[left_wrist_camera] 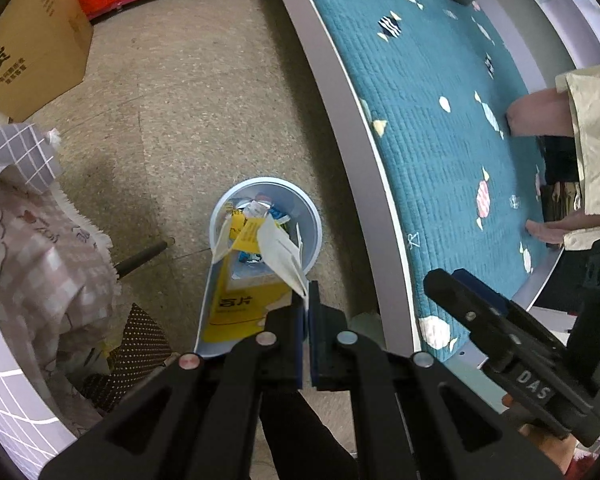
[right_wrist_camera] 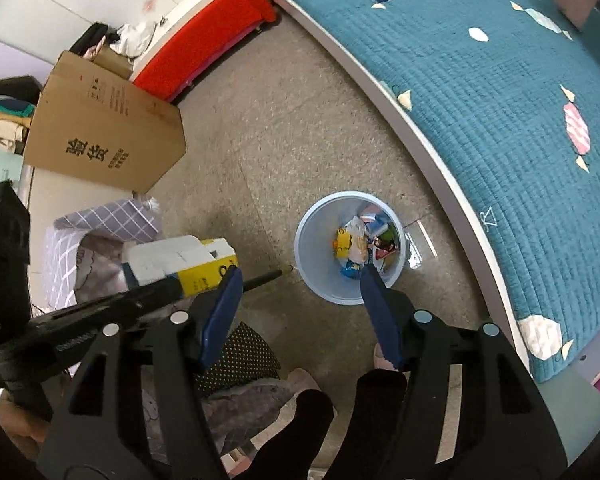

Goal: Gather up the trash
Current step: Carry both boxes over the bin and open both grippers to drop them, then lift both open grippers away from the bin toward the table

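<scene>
My left gripper (left_wrist_camera: pixel 308 292) is shut on a flap of an opened yellow and white carton (left_wrist_camera: pixel 244 288), held above the floor just in front of the pale blue waste bin (left_wrist_camera: pixel 308 208). The bin holds several wrappers. In the right wrist view the carton (right_wrist_camera: pixel 188 260) shows at the left, held by the left gripper, and the bin (right_wrist_camera: pixel 312 224) stands on the floor with wrappers (right_wrist_camera: pixel 360 248) inside. My right gripper (right_wrist_camera: pixel 300 276) is open and empty, above the floor on the near side of the bin. It also shows in the left wrist view (left_wrist_camera: pixel 460 296) at the right.
A bed with a teal quilt (left_wrist_camera: pixel 440 120) and grey frame runs along the right. A brown cardboard box (right_wrist_camera: pixel 100 136) and a red bench (right_wrist_camera: pixel 212 32) stand at the far left. A checked laundry basket (left_wrist_camera: pixel 28 240) with cloth is at the near left. A black rod (left_wrist_camera: pixel 144 258) lies on the floor.
</scene>
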